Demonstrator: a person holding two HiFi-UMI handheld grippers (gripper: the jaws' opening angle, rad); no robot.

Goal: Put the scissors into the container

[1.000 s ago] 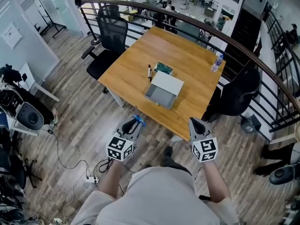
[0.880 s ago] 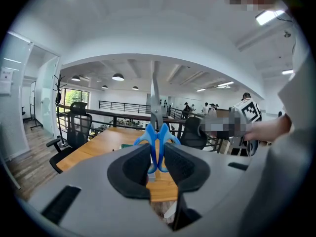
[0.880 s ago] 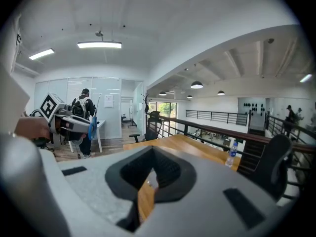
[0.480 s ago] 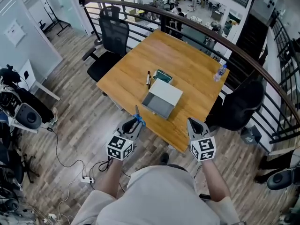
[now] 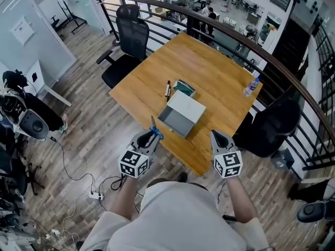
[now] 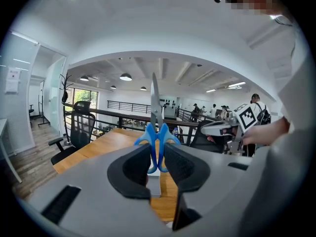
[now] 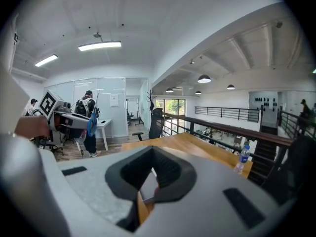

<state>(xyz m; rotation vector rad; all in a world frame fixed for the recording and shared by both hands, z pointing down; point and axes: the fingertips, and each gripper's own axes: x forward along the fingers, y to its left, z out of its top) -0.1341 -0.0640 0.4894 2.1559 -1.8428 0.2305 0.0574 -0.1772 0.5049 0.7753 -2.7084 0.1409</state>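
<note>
Left gripper (image 6: 157, 163) clamps blue scissors (image 6: 154, 135) near the white container (image 5: 188, 106).

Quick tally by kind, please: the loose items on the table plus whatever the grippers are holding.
scissors: 1, clamped in the left gripper
container: 1
pen: 1
flat green item: 1
water bottle: 1
Total: 5
</note>
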